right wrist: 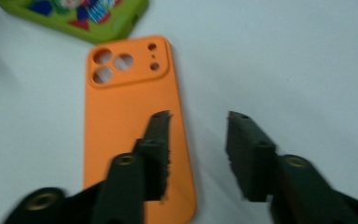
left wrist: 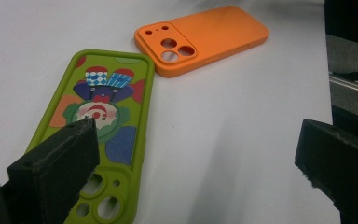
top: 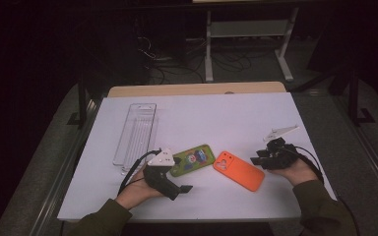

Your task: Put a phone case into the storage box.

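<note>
Left hand-held gripper (top: 179, 189): nearest to the high camera, at the near edge of the counter, held in the person's left hand (top: 137, 189). Its jaws stand wide apart and hold nothing. A grey three-cornered plate sits on top and a black cable trails from it.

Green case (top: 193, 160): lies flat on the white counter (top: 216, 118), just beyond the left hand-held gripper. In the left gripper view the green case (left wrist: 103, 126) lies under and past the left jaw, with its camera holes at the near end and a colourful clown picture on its back. The right jaw is over bare counter.

Orange case (top: 239, 170): lies flat, back up, just right of the green case, between the two hand-held grippers. In the left gripper view one corner of the orange case (left wrist: 200, 39) is very close to a corner of the green case; I cannot tell if they touch.

Right hand-held gripper (top: 257, 161): held in the right hand (top: 300, 172) near the right edge of the counter, just right of the orange case. Its jaws are partly open and empty. In the right gripper view the left jaw is above the orange case (right wrist: 130, 121) and the right jaw is above bare counter; this view is blurred.

Clear tray (top: 135, 132): long, transparent, lies left of centre, beyond the left hand.
</note>
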Demonstrator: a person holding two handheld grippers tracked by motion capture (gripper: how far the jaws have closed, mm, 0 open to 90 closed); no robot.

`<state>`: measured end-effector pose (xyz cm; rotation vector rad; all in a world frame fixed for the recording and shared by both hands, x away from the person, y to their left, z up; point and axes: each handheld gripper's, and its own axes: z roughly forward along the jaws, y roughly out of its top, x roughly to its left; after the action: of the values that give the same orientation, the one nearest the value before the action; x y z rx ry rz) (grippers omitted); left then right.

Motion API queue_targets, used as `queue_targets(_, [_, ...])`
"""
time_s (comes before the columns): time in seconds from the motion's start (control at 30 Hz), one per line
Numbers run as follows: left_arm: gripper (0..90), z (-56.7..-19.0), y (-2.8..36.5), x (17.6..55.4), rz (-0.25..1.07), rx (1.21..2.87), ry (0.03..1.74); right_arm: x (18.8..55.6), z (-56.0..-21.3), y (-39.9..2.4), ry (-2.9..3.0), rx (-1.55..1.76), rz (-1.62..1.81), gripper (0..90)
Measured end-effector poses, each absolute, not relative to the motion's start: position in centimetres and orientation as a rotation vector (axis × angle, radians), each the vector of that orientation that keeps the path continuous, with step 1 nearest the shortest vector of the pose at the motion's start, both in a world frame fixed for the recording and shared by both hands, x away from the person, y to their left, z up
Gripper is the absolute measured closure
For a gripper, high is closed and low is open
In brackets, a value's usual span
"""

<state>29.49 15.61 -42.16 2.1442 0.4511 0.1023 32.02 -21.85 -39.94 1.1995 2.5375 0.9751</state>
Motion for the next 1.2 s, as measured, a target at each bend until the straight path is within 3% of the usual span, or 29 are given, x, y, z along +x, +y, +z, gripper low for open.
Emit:
queue_targets(0.07, [0.0, -42.2, 15.6, 29.5, 0.101, 2.143, 0.453, 31.6, -40.1, -22.2, 2.483, 1.205, 1.051, 35.2])
queue_targets(0.1, [0.0, -42.2, 15.6, 29.5, 0.101, 2.143, 0.453, 31.6, -40.1, -22.2, 2.483, 1.205, 1.051, 35.2])
queue_targets(0.13, [0.0, -42.2, 15.6, 29.4, 0.095, 2.140, 0.463, 31.2, -40.4, -22.3, 2.440, 1.212, 1.117, 24.1])
queue_targets(0.2, [0.0, -42.2, 15.6, 29.4, 0.090, 2.136, 0.470, 30.7, -40.9, -22.2, 2.408, 1.208, 1.159, 14.3])
queue_targets(0.33, [0.0, -42.1, 15.7, 29.5, 0.096, 2.149, 0.456, 29.8, -41.7, -22.0, 2.365, 1.185, 1.185, 5.1])
queue_targets(0.5, [0.0, -42.1, 15.7, 29.4, 0.092, 2.147, 0.454, 28.7, -42.5, -21.4, 2.348, 1.148, 1.235, 0.0])
queue_targets(1.2, [0.0, -42.2, 15.8, 29.4, 0.083, 2.135, 0.473, 29.3, -41.7, -20.0, 2.441, 1.071, 1.142, 0.0])
